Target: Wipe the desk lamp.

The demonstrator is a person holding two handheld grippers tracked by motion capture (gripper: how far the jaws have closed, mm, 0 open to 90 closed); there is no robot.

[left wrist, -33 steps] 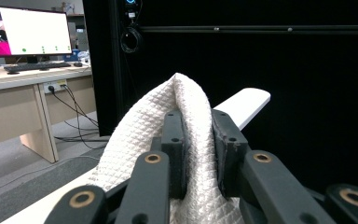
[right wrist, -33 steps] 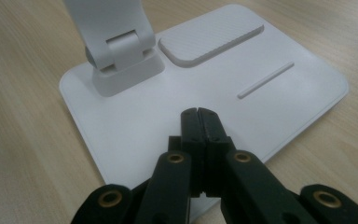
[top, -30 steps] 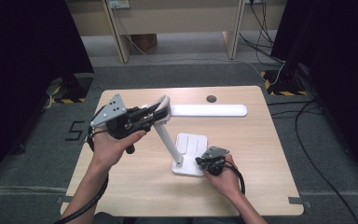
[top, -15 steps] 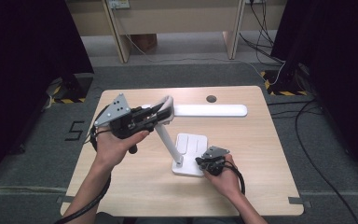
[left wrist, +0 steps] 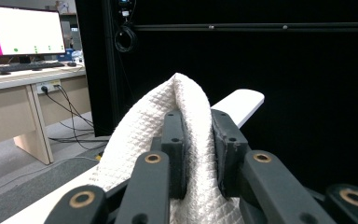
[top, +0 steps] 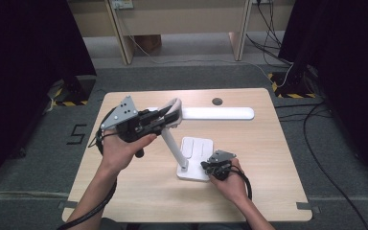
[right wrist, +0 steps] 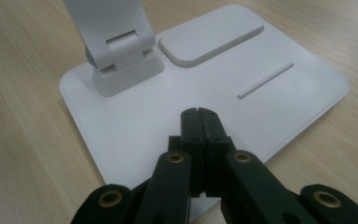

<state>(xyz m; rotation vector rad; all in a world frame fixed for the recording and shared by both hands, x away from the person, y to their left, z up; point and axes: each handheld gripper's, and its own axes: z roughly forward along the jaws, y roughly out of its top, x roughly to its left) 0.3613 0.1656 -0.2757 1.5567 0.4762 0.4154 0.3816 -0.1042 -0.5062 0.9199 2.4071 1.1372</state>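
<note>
The work in hand looked like wiping down a white desk lamp (top: 191, 160) that stood near the middle of the wooden table (top: 278, 191). Its flat base lay on the tabletop, its stem leaned up and to the left, and its long lamp head (top: 218, 113) reached out level toward the right. How much of it had already been cleaned could not be told, since no dust or streaks showed on it. By my reading the wipe was mid-course at the hinge end of the head, with the rest of the head, the stem and the base perhaps left to do.

The left gripper (top: 160, 118) had its jaws pressed on a fold of white quilted cloth (left wrist: 168, 135), pinching it tight, and the cloth sat right against the joint where stem met head. The right gripper (right wrist: 199, 119) had its jaws pressed together with nothing between them; its tips rested on the near edge of the lamp base (right wrist: 279, 107), seemingly steadying it, though real contact could not be made out for certain
</note>
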